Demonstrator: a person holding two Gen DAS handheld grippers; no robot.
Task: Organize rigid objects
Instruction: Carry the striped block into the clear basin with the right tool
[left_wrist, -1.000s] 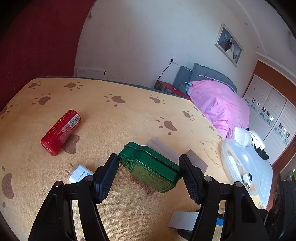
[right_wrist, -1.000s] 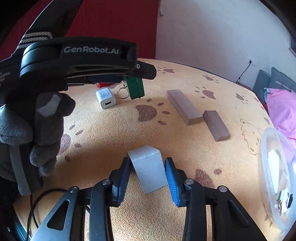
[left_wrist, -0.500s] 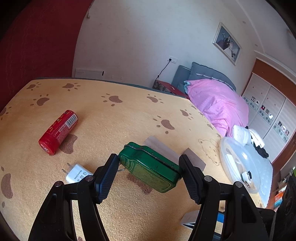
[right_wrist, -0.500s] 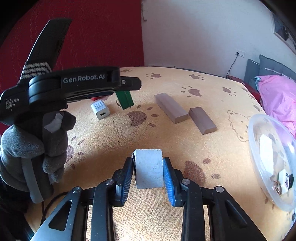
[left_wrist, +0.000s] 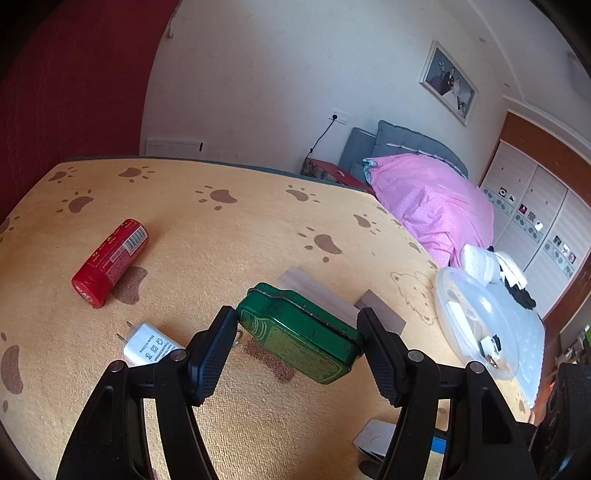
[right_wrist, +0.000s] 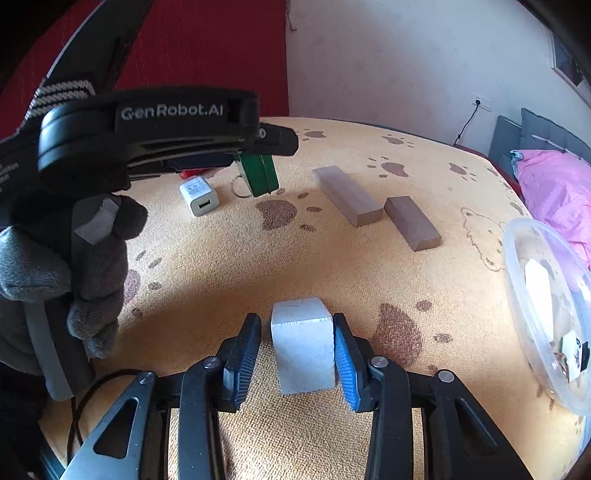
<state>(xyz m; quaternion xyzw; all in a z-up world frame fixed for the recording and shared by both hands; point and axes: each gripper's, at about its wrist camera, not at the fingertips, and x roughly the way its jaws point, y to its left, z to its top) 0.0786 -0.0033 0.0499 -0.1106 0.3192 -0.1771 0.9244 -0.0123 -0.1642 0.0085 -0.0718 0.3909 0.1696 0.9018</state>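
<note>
My left gripper (left_wrist: 297, 338) is shut on a green metal tin (left_wrist: 299, 332) and holds it tilted above the paw-print cloth; the tin also shows in the right wrist view (right_wrist: 258, 175). My right gripper (right_wrist: 297, 349) stands around a pale grey block (right_wrist: 303, 345) on the cloth; a small gap shows between the left pad and the block, while the right pad is at its side. A red can (left_wrist: 109, 262) lies on its side at the left. A white charger (left_wrist: 147, 345) (right_wrist: 199, 195) lies under the tin. Two wooden blocks (right_wrist: 347, 199) (right_wrist: 412, 223) lie beyond.
A clear plastic container (right_wrist: 546, 306) (left_wrist: 476, 328) with small items sits at the table's right edge. A gloved hand (right_wrist: 62, 273) holds the left gripper at the left of the right wrist view. A bed with a pink quilt (left_wrist: 432, 203) stands behind.
The grey block went from tilted to upright on the cloth, and my right jaws have parted a little around it. The left gripper has drifted slightly with the tin in it.
</note>
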